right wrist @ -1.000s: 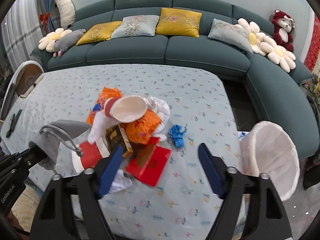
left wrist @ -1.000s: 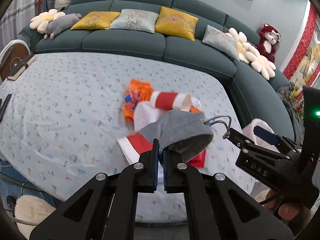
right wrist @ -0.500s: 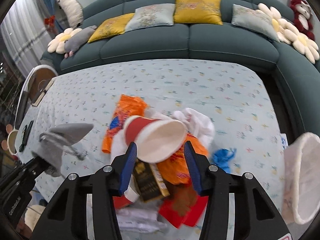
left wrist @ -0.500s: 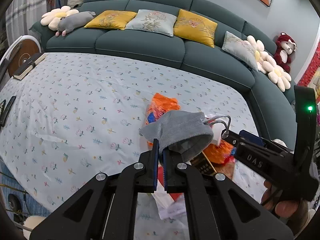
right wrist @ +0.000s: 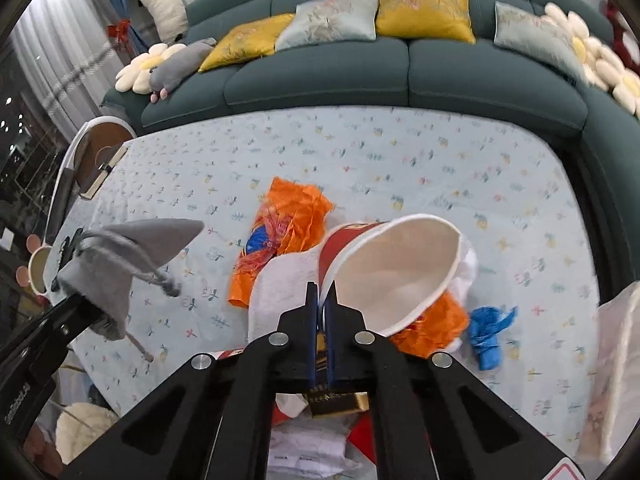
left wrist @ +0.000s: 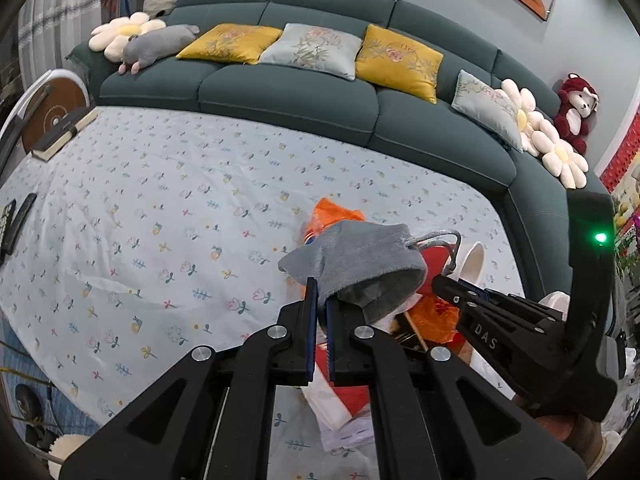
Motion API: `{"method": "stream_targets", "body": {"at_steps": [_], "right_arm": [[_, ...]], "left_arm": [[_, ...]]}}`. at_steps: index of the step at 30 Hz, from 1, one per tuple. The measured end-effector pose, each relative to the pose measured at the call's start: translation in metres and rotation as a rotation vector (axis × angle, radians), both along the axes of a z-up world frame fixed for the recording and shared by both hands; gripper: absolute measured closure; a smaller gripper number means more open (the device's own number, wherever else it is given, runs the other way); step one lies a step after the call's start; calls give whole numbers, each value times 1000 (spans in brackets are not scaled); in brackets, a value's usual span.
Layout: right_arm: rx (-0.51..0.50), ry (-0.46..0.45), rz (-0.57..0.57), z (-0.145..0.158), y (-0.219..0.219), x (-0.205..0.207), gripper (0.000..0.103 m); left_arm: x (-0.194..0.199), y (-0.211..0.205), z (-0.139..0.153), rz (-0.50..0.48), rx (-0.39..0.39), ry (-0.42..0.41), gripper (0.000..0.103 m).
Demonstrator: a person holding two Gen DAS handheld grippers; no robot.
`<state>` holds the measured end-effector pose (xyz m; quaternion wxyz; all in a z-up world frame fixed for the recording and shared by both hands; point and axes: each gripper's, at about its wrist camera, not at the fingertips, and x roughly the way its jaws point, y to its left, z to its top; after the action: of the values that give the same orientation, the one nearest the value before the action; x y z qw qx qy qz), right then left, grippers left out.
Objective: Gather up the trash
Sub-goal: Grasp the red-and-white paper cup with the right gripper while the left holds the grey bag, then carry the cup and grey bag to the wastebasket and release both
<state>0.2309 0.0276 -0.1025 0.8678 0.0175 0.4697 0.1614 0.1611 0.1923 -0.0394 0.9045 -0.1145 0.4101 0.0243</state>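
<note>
My left gripper is shut on the rim of a grey drawstring pouch and holds it open above the table; the pouch also shows in the right wrist view. My right gripper is shut on the rim of a red-and-white paper cup, which lies tilted with its mouth toward me. Under the cup is a trash pile: an orange wrapper, a white napkin, a blue scrap, red card and papers. The right gripper sits right of the pouch.
The flowered tablecloth covers the table. A teal sofa with cushions curves behind it. A book and remotes lie at the left edge. A white bin liner stands at the right.
My right gripper has closed on the cup's rim and lifted toward it. My left gripper with the pouch has shifted left, nearer the trash pile.
</note>
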Motion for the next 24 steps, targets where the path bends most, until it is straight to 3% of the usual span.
{"method": "stream_targets", "body": {"at_steps": [8, 14, 24], "right_arm": [[20, -100, -88, 51, -59, -32, 100], [19, -160, -196, 84, -124, -62, 100], [-89, -257, -350, 115, -228, -122, 100]], "left_arm": [[-10, -44, 31, -75, -10, -54, 99], [-20, -105, 55, -178, -39, -83, 99], [-35, -210, 76, -362, -50, -103, 99]]}}
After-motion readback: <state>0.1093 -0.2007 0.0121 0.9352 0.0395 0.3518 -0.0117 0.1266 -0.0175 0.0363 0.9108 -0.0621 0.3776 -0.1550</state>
